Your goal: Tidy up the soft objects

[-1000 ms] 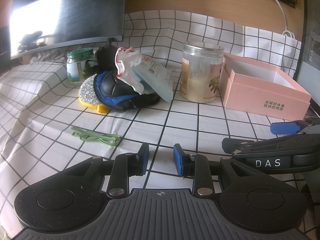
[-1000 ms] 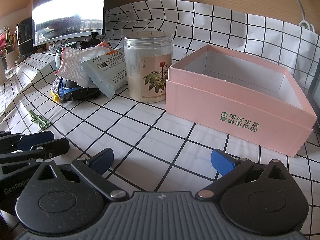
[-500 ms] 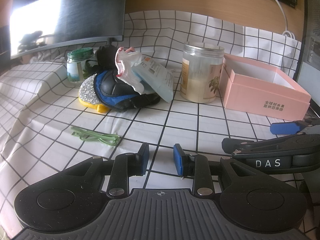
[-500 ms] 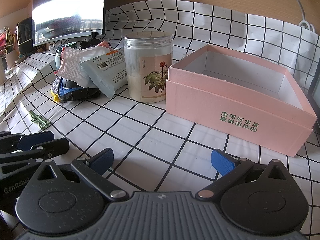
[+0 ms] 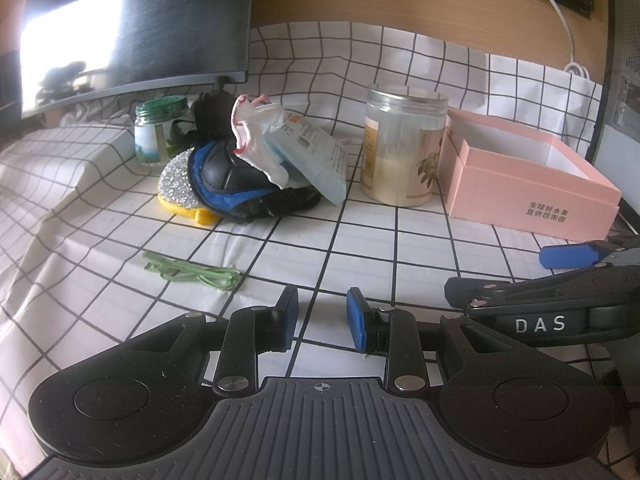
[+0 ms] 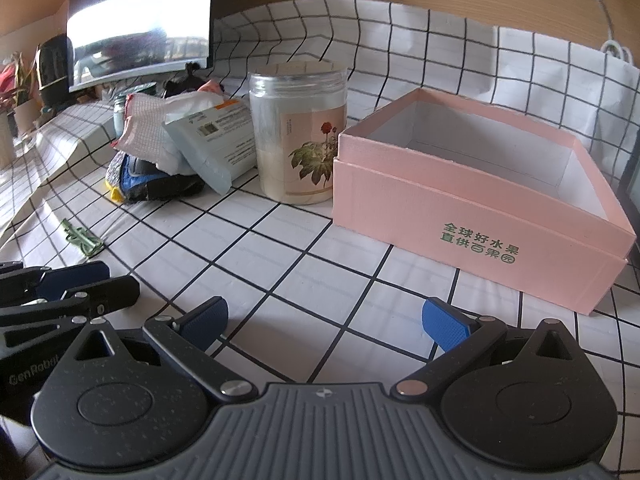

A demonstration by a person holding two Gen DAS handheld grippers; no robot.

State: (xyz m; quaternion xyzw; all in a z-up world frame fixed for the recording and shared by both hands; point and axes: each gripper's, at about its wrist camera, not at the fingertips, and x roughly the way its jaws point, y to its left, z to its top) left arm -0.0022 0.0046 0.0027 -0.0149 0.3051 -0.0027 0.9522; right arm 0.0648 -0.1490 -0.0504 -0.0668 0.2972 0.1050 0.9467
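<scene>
Jaws: left gripper (image 5: 322,315) narrow gap, right gripper (image 6: 325,320) wide, both empty; soft pile (image 5: 248,172) prob. long axis left-right.

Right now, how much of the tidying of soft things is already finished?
Nothing looks done yet: the pink box is empty. Nothing is in hand either; the left tool and the right tool are both open over the checked cloth. Still left: the pile of soft items beside the clear jar, and the green tie.
</scene>
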